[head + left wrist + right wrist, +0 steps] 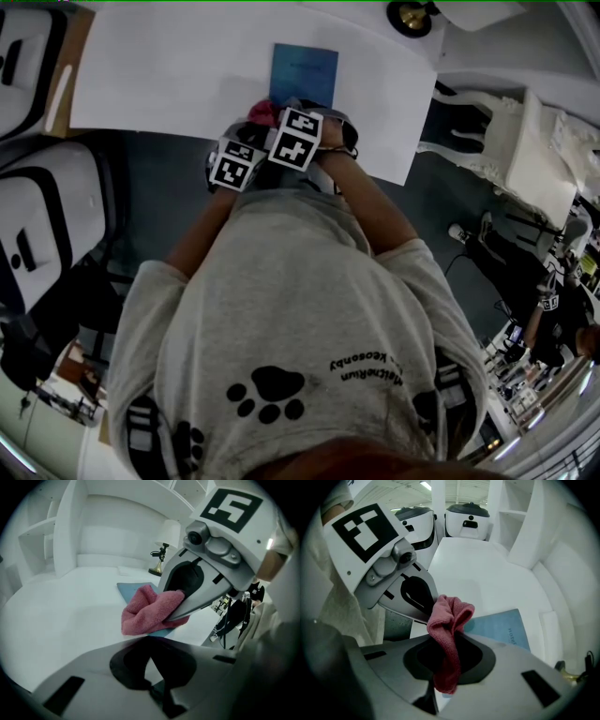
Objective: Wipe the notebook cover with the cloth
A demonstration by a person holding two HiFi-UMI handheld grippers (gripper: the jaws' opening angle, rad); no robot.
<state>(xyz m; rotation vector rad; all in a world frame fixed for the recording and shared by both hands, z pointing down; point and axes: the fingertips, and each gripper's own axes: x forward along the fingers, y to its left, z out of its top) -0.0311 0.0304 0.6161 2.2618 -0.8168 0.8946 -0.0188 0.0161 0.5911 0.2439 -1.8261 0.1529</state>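
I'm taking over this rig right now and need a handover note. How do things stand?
Right hand-held gripper: shut on the pink cloth, with a tail hanging back behind the jaw tips.
Left hand-held gripper: jaws together with nothing between them, tip close beside the cloth.
Blue notebook: closed and flat on the white table, with the cloth at its near edge.
Done: the cloth is in the grip. Whether any wiping has happened cannot be told.
Left: sweep the cloth across the cover.

Unreadable print on notebook (499,626), shirt (309,309)
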